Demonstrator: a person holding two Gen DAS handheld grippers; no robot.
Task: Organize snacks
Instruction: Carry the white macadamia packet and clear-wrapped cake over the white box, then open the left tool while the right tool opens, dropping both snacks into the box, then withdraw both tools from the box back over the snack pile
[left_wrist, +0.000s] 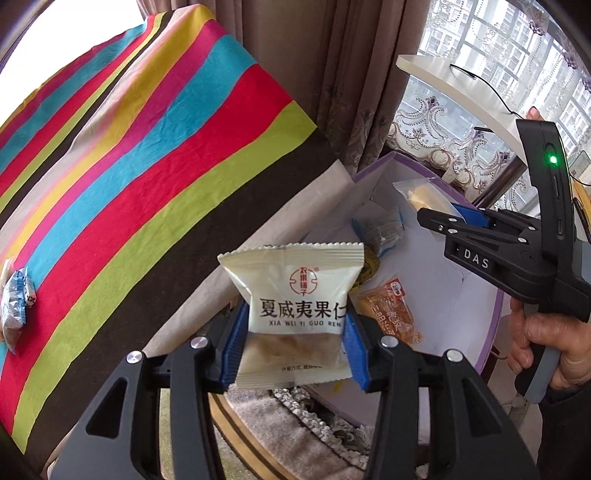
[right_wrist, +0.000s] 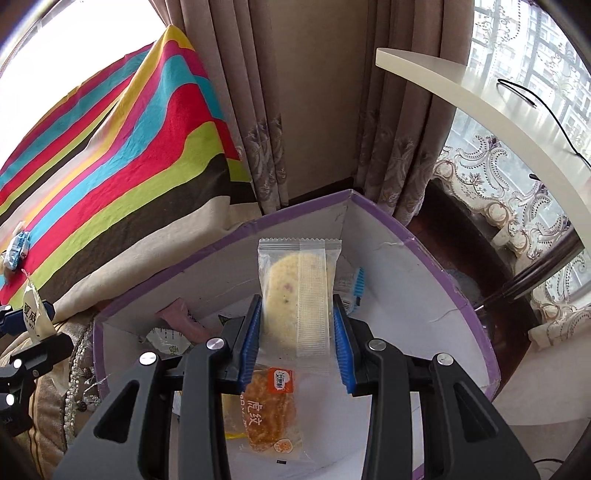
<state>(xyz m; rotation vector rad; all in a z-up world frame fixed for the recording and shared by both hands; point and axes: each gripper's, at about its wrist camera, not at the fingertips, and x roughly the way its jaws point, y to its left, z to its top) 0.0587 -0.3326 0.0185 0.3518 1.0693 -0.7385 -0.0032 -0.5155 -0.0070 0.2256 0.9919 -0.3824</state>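
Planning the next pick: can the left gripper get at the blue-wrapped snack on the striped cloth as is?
Probably not yet. The left gripper is shut on the white nut packet; the blue-wrapped snack lies uncovered on the striped cloth.

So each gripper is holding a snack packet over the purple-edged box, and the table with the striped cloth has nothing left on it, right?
Not quite. Each gripper does hold a packet: the left gripper a white packet, the right gripper a clear packet over the purple-edged box. But the striped cloth is not bare: the left wrist view shows a blue-and-white packet lying on it.
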